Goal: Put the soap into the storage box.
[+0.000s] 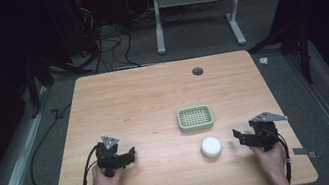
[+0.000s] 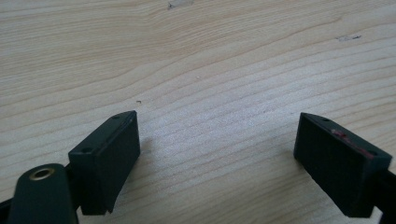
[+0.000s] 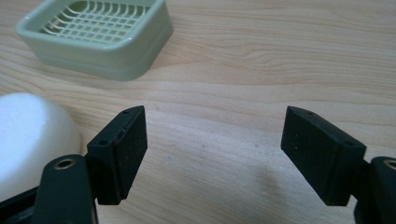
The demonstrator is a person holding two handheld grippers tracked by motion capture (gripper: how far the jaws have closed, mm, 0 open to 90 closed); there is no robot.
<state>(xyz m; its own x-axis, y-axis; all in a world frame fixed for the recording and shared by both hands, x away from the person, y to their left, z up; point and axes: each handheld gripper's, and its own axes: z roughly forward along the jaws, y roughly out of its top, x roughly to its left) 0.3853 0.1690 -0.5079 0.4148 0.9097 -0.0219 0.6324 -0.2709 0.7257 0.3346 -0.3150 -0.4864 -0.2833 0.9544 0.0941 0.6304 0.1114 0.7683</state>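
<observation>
Plainly wide-parted jaws, nothing between them.

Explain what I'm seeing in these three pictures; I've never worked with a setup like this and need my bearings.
A person sits at a wooden table, holding a hand-operated two-jaw gripper in each hand. The high view looks down from above: left gripper, right gripper. The other two pictures come from cameras riding on each gripper, looking along its black jaws. On the table lie a green slotted soap dish and a white soap bar just in front of it. Both grippers stand open and hold nothing; the right one is nearest the soap.
</observation>
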